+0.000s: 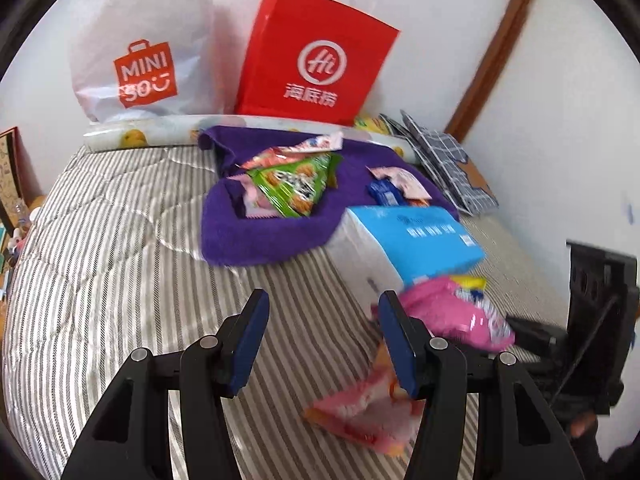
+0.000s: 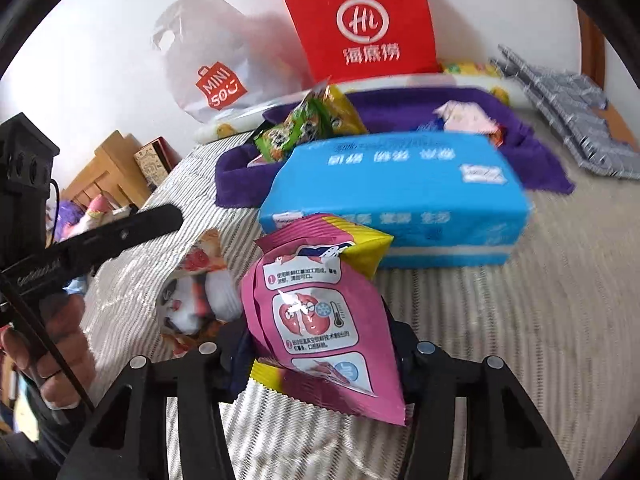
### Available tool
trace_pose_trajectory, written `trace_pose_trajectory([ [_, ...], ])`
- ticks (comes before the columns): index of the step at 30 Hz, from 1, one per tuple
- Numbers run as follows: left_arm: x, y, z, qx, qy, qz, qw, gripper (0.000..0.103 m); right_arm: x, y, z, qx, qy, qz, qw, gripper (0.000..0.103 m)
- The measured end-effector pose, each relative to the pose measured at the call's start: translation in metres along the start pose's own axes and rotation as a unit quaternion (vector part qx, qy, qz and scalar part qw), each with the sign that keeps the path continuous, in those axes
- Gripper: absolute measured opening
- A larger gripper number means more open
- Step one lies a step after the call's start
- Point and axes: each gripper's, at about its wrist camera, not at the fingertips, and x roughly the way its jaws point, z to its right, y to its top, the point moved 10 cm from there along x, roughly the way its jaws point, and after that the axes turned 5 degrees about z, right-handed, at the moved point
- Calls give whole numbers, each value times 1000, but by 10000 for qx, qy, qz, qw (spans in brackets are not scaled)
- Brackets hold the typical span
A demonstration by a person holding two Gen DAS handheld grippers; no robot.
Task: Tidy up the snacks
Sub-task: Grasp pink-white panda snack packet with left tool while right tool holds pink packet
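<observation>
**Pink snack bag gripped beside the blue box**

While the blue box (image 2: pixel 394 196) lies on the striped bed (image 1: pixel 120 240), the right gripper (image 2: pixel 320 354) is clenched on a pink snack bag (image 2: pixel 320 320), held just in front of that box. The left gripper (image 1: pixel 324 340) is released, its 2 fingers apart with nothing between them, over bare bedding left of the box. A pink-and-orange packet (image 1: pixel 360 412) lies near its right finger. Behind the box, a purple towel (image 1: pixel 264 236) carries a green snack packet (image 1: pixel 292 188) and other wrappers. A red paper bag (image 1: pixel 316 56) stands farther back.
</observation>
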Motion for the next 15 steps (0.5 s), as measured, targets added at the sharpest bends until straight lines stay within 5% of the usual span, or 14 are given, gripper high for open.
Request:
trace_pose_trajectory([
  [9,-3,-25,52,585,-575,-289,9962,62,-44,1,57,288,-422,360,9980,50],
  [15,21,-53,71,1421,82,-554,9883,62,-55,-8,92,414,-641,329,9965,50],
])
